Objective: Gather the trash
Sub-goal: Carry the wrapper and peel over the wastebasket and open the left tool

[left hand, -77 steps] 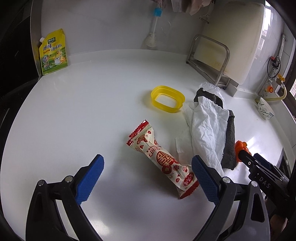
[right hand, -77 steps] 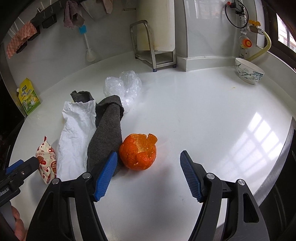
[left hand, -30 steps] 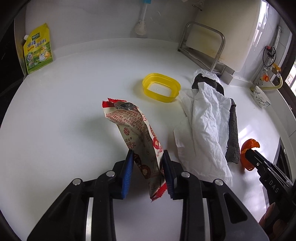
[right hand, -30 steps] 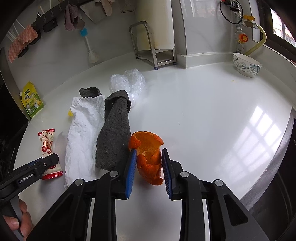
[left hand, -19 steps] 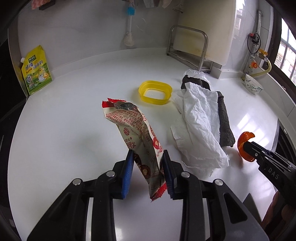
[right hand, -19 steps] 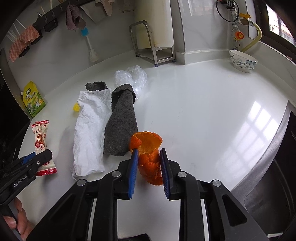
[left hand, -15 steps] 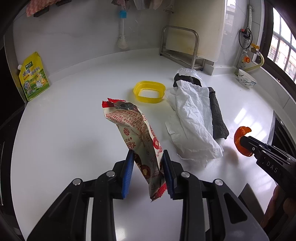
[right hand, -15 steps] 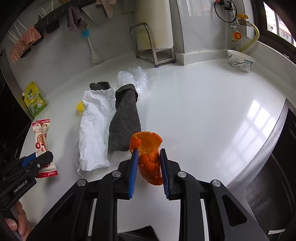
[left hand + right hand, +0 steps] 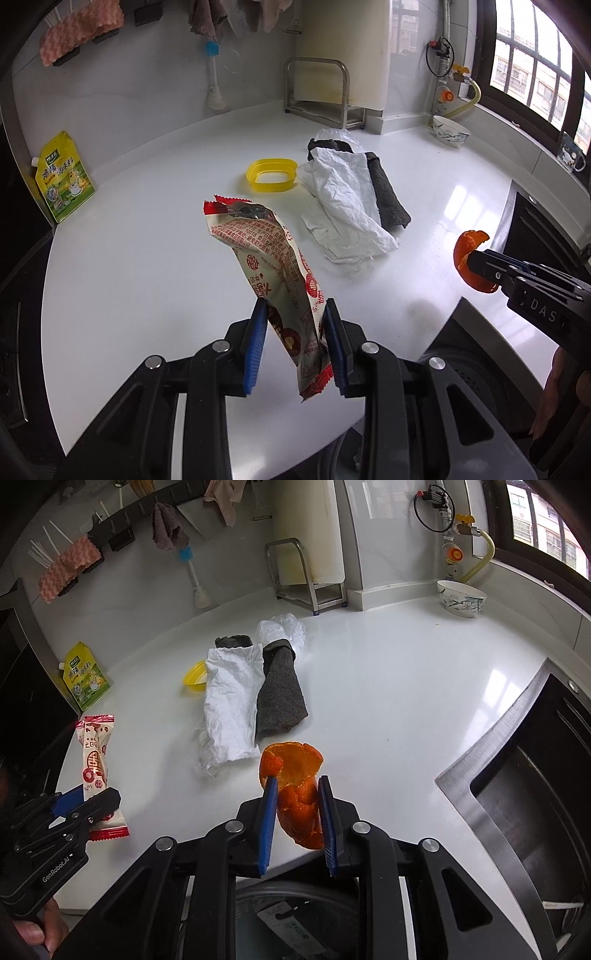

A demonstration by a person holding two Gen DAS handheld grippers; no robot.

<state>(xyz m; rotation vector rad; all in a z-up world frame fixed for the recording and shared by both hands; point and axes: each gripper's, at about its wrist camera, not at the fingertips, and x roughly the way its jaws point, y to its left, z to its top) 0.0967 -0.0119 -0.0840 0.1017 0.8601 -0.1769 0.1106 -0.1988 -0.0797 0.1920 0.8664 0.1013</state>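
A white glossy countertop (image 9: 388, 709) carries a crumpled white paper sheet (image 9: 229, 698) lying partly over a grey cloth (image 9: 280, 698). Crinkled clear plastic (image 9: 282, 627) sits just behind the cloth, a yellow ring-shaped lid (image 9: 271, 174) beside the paper. A green pouch (image 9: 86, 679) (leaning against the wall) and a bowl (image 9: 460, 598) stand at the far edges.

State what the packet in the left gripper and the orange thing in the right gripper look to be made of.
Packet: thin printed plastic film, apparently foil-lined; glossy, creased, silvery at its torn top. Orange thing: citrus peel, likely mandarin; dimpled rind, paler inside, torn curled edges.
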